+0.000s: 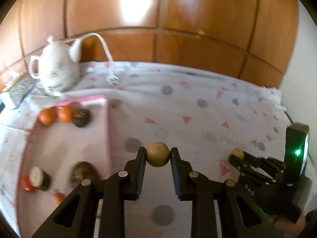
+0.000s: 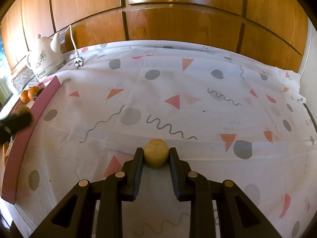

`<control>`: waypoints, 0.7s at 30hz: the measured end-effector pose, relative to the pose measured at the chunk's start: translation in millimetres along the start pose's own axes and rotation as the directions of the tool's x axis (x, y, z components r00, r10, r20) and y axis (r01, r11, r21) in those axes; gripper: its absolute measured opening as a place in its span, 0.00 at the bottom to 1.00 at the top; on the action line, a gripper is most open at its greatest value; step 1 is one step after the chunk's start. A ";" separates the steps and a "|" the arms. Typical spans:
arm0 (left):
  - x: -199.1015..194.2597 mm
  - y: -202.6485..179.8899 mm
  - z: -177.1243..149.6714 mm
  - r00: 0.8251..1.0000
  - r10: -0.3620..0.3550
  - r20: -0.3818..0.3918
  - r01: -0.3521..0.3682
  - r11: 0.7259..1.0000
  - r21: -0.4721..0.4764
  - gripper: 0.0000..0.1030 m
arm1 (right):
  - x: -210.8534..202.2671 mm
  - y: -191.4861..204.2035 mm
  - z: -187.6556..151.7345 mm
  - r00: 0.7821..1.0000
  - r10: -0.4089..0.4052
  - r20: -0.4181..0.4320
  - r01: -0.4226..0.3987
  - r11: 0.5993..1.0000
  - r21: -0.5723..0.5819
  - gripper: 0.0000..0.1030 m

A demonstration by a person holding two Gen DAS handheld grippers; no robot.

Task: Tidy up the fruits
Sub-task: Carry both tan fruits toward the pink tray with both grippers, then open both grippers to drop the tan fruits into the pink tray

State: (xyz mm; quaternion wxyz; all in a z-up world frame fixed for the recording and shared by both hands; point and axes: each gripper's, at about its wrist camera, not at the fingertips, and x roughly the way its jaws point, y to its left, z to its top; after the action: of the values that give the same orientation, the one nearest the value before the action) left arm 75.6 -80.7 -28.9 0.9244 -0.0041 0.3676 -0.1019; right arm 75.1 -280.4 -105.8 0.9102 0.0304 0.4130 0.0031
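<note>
1. So, your left tongs (image 1: 158, 157) are clenched on one tan round fruit (image 1: 158, 154), lifted clear of the cloth (image 1: 178, 103).
2. Your right tongs (image 2: 156, 155) clasp a second tan fruit (image 2: 156, 153).
3. Leftward, the pink-rimmed tray (image 1: 108, 119) holds two oranges (image 1: 47, 116), beside one white teapot (image 1: 57, 69).

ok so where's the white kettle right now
The white kettle stands at the far left corner of the patterned tablecloth, against the wooden panelling, just beyond the pink tray holding two oranges, with its plug lying beside it.
</note>
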 end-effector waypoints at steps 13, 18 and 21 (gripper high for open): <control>-17.0 112.5 6.0 0.974 0.226 0.014 -0.220 0.962 -0.164 0.30 | -2.4 12.9 4.6 0.999 -0.042 -0.010 0.042 0.998 -0.039 0.25; -26.8 130.0 0.1 0.966 0.258 0.030 -0.247 0.948 -0.199 0.38 | -11.9 36.4 14.8 1.000 0.016 0.011 -0.015 0.998 -0.068 0.25; -34.2 133.1 -2.2 0.965 0.260 0.045 -0.245 0.945 -0.215 0.43 | -20.6 61.7 23.8 0.996 0.089 0.030 -0.085 0.991 -0.107 0.25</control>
State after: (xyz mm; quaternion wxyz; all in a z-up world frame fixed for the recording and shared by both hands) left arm 74.5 56.3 -18.3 0.9369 -0.0572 0.3401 0.0567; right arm 80.6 -220.6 -71.1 0.9166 0.0004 0.3946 0.0640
